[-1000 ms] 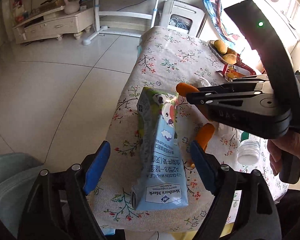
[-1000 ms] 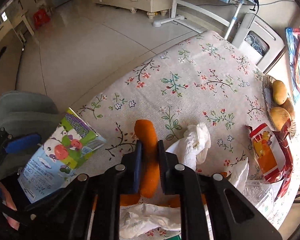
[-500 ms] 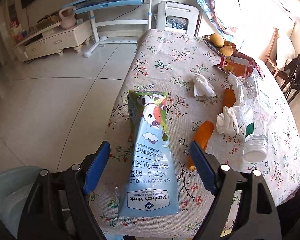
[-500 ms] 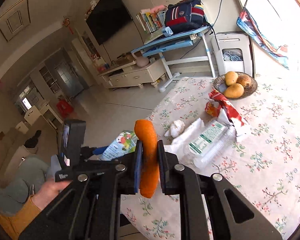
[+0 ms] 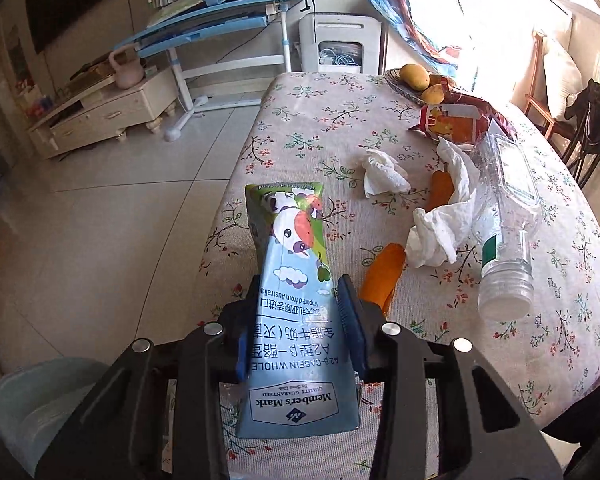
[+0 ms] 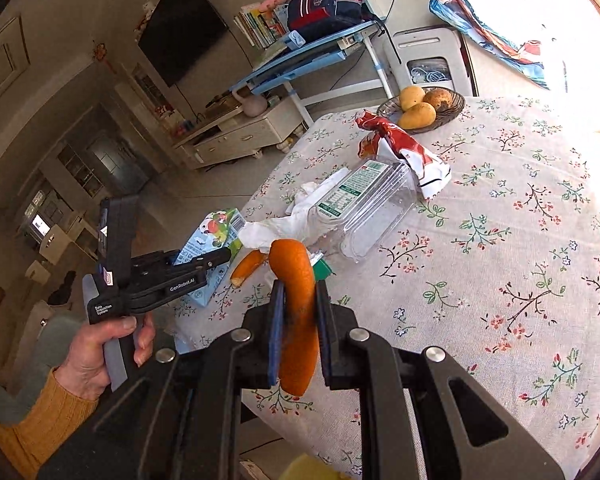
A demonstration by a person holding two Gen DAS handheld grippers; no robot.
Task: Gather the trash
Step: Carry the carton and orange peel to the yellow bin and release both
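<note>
Left gripper [image 5: 298, 312] closing its blue-padded jaws on a flattened blue-and-green milk carton [image 5: 296, 300] printed with a cartoon cow; pads against both long edges, carton lying along the near edge of the floral tablecloth [image 5: 324, 120] and reaching forward past the fingertips. Seen from the right wrist view as a black tool [image 6: 156, 276] low at the left, gripped by a hand [image 6: 100, 352] in a mustard knit sleeve, with the carton [image 6: 216, 236] running out ahead of its tips.

Just right of the left gripper's right finger, a curved strip of orange peel [image 5: 382, 276] on the cloth. Beyond that and further right, a crumpled white tissue [image 5: 440, 232] touching a clear plastic bottle with a green-and-white label [image 5: 504, 216], lying on its side with the open neck toward the camera. Ahead of the left gripper, a second small wad of white tissue [image 5: 384, 172]. Further ahead and right, a red-and-orange snack wrapper [image 5: 456, 120] and a dark wire basket of yellow mangoes [image 5: 418, 80].

Right gripper [image 6: 298, 308] clamped tight on another long curl of orange peel [image 6: 296, 320], held clear above the table, ends sticking out above and below the pads. Ahead of its tips, the bottle [image 6: 364, 208], tissue [image 6: 272, 232], the loose peel [image 6: 248, 266], wrapper [image 6: 404, 152] and mango basket [image 6: 424, 108].
</note>
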